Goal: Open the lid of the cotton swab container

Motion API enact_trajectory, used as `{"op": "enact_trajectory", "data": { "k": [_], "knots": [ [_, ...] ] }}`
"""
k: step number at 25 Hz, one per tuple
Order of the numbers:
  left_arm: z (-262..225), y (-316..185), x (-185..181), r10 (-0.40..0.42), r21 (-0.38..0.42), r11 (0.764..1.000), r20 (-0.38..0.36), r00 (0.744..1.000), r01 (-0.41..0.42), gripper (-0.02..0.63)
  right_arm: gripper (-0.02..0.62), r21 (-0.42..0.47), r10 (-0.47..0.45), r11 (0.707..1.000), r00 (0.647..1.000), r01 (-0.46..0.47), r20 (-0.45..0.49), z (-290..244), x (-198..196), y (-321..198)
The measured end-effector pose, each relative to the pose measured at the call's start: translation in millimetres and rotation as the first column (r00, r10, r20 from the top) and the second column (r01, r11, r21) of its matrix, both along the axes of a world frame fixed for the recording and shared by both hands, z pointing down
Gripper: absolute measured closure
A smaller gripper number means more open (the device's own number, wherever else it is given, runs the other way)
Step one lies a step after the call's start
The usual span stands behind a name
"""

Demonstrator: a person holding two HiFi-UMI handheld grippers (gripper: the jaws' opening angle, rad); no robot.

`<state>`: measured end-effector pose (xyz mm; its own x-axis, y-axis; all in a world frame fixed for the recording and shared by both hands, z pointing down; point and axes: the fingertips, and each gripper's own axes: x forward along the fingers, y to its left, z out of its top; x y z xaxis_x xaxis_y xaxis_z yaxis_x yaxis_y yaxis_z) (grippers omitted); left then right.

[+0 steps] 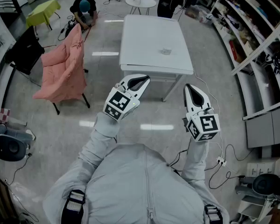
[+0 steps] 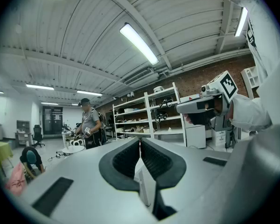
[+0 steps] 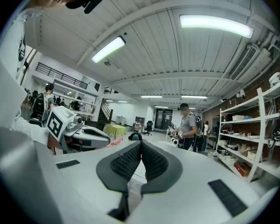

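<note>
We stand on the open floor with both grippers raised in front of our chest, and as far as we can see the task has not begun. The left gripper has its jaws pressed together with nothing between them. Its own view shows the ribbed pads meeting along one line, aimed up toward the ceiling. The right gripper is the same: jaws closed on each other, empty, pointing up and forward.

The table lies ahead at 12 o'clock, well apart from both grippers. On it, a little toward 1 o'clock, sits the container, as we take the one small clear thing there to be. It is too small for us to tell whether its lid is on or which way it opens. A chair draped in pink stands at 10 o'clock, and shelves run along at 2 o'clock.

We judge that all the work is left: step up to the table, spread one gripper's jaws to steady the container's body, then catch the lid with the other and lift or flip it. Both grippers must open before either can take hold
</note>
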<state>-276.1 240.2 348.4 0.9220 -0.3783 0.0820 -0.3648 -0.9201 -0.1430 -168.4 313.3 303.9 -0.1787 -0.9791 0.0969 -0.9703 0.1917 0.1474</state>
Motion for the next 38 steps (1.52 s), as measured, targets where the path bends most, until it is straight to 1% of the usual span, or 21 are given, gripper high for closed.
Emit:
{"op": "enact_trajectory", "data": {
  "k": [7, 14, 21, 25, 30, 35, 38],
  "knots": [
    [0, 0, 6, 0.000, -0.005, 1.000, 0.004, 1.000, 0.000, 0.578, 0.561, -0.005, -0.002, 1.000, 1.000, 0.002, 0.000, -1, 6, -1],
    [3, 1, 13, -0.003, -0.014, 1.000, 0.010, 1.000, 0.003, 0.578, 0.561, 0.012, -0.014, 1.000, 0.999, 0.014, 0.048, -3, 14, 1],
    [7, 3, 27, -0.010, -0.016, 1.000, 0.012, 1.000, 0.010, 0.578, 0.560, 0.007, -0.030, 1.000, 0.998, 0.029, 0.053, 2, 27, 2],
    [9, 9, 41, -0.021, -0.011, 1.000, 0.009, 1.000, 0.021, 0.578, 0.560, 0.014, -0.041, 0.999, 0.998, 0.040, 0.056, 5, 41, 8],
    [5, 19, 67, -0.039, -0.003, 0.999, 0.007, 0.999, 0.039, 0.578, 0.560, 0.020, -0.056, 0.998, 0.996, 0.055, 0.063, 4, 68, 17],
    [12, 37, 90, -0.071, -0.011, 0.997, 0.006, 0.997, 0.071, 0.578, 0.560, 0.002, -0.108, 0.994, 0.991, 0.108, 0.084, 11, 89, 36],
    [15, 44, 98, -0.087, -0.021, 0.996, 0.005, 0.996, 0.087, 0.578, 0.560, -0.005, -0.122, 0.992, 0.986, 0.123, 0.110, 14, 100, 42]
  ]
}}
